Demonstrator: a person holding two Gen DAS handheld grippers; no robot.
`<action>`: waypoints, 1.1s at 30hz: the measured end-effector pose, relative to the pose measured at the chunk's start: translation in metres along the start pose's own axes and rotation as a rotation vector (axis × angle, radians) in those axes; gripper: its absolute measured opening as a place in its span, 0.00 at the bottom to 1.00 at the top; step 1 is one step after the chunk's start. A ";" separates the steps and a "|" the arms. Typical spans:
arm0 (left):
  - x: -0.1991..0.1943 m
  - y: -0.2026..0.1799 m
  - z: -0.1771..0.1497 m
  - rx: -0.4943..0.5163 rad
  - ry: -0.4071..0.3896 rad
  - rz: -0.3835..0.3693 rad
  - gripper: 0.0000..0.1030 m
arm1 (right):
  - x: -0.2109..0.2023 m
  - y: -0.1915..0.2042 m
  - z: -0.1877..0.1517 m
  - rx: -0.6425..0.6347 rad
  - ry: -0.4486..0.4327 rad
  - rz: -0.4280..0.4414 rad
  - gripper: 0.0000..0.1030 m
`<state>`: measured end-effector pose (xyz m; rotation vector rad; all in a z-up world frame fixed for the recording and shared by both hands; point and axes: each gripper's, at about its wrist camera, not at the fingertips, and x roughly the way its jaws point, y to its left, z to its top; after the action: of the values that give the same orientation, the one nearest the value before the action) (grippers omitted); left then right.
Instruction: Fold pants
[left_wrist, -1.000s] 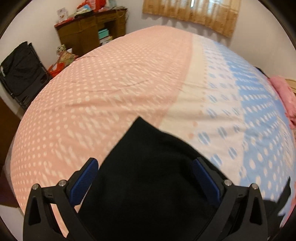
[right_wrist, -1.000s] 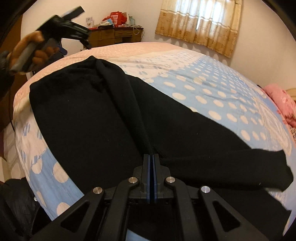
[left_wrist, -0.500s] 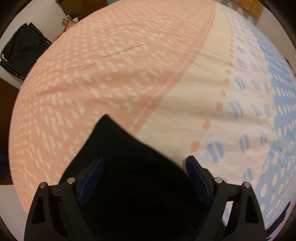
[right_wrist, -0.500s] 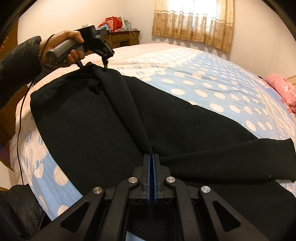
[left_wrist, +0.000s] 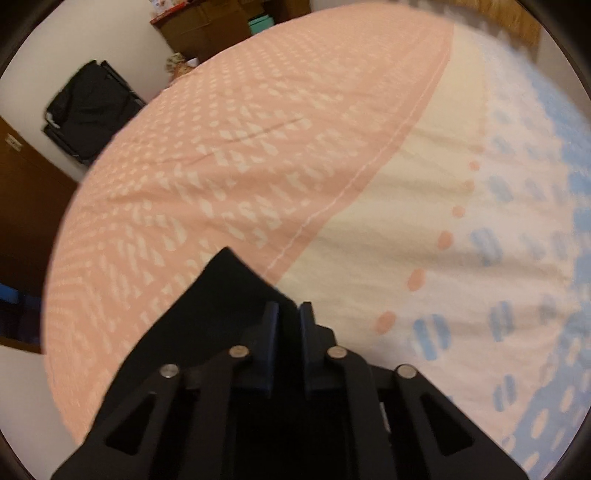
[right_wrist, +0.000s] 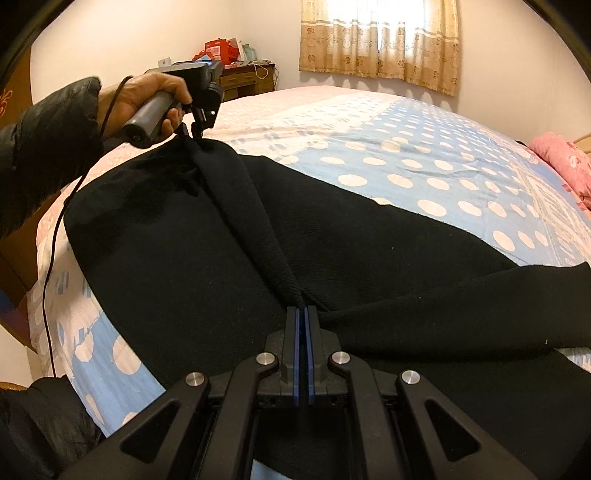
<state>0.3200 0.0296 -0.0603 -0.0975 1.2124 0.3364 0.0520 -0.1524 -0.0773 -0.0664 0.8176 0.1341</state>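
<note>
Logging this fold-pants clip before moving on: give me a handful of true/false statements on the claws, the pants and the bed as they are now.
1. The right claw is shut on the black pants. True.
2. The left claw is spread wide above the fabric. False: it has closed on a corner of the pants.
3. The pants lie on a plain white sheet. False: the bedspread is pink and blue with white dots.
4. A fabric ridge runs between the two claws. True.

Plain black knit pants (right_wrist: 332, 258) lie on a bedsheet (right_wrist: 424, 155) of pink, cream and blue bands with white dots.
</note>
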 end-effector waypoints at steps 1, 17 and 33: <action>-0.003 0.007 -0.001 -0.011 -0.006 -0.056 0.06 | -0.001 0.001 0.001 0.001 -0.004 -0.011 0.02; -0.092 0.127 -0.030 0.000 -0.306 -0.377 0.08 | -0.020 -0.002 -0.002 0.082 -0.044 -0.099 0.02; -0.066 0.129 -0.036 -0.025 -0.181 -0.344 0.65 | 0.000 -0.022 0.111 0.182 -0.071 0.255 0.15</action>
<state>0.2277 0.1292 0.0021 -0.2875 0.9909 0.0572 0.1359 -0.1618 -0.0015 0.2137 0.7616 0.3000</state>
